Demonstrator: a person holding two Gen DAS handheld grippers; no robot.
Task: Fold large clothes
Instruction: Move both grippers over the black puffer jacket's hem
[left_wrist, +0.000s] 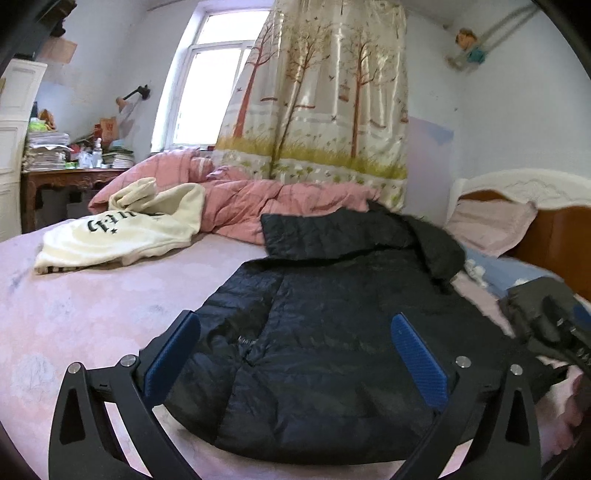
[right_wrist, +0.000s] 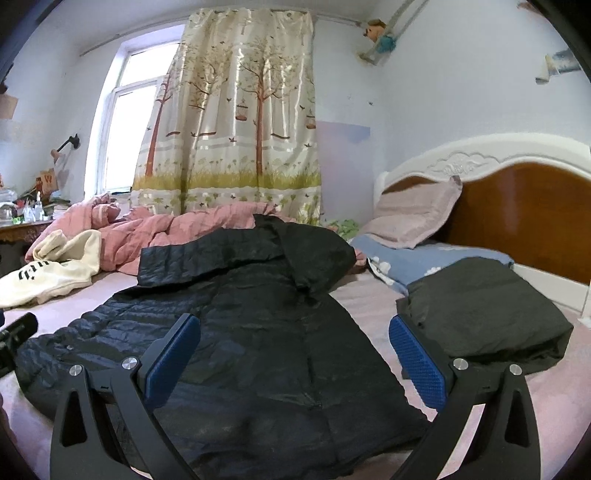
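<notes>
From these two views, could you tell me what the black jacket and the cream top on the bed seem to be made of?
Black jacket: likely thin quilted nylon or polyester; slight sheen, stitched channels. Cream top: probably soft matte fleece or cotton knit; plush, thick folds, dark printed lettering.
</notes>
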